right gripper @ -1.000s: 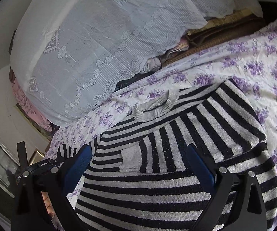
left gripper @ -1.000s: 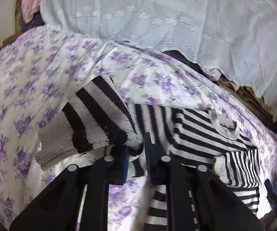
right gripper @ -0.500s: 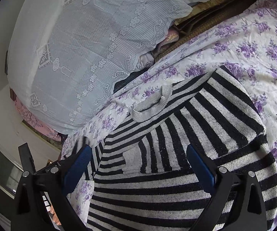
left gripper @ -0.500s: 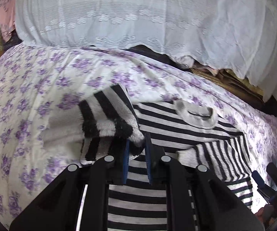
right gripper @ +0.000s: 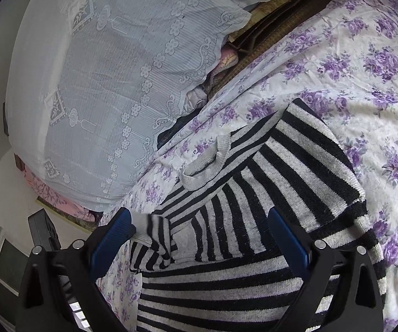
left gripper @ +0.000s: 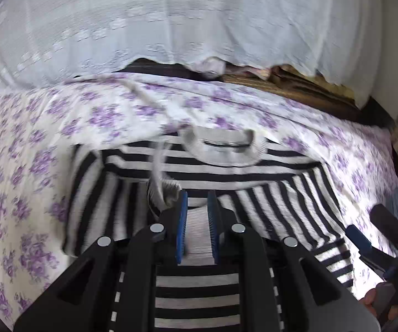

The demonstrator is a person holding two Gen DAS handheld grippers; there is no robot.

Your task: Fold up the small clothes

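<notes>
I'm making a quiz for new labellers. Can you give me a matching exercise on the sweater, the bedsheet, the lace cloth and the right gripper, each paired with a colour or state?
Things:
1. sweater
2. bedsheet
3. lace cloth
4. right gripper

Colour or state:
A. purple flowers on white
B. wide open
C. black and grey stripes
D. plain white

Pairs: 1-C, 2-A, 3-D, 4-B

One striped sweater [left gripper: 226,174], spread flat on one bed sheet [left gripper: 33,144] printed with purple flowers; two sleeves folded across its chest, one at 9 o'clock [left gripper: 110,191], one at 3 o'clock [left gripper: 290,202]; one grey ribbed collar [left gripper: 218,152] at 12 o'clock. One white lace cover [left gripper: 188,19] over one stack of folded bedding at 12 o'clock. Two grippers, left gripper [left gripper: 197,210] and right gripper [right gripper: 199,232], each with two blue-padded fingers [right gripper: 287,232].
</notes>
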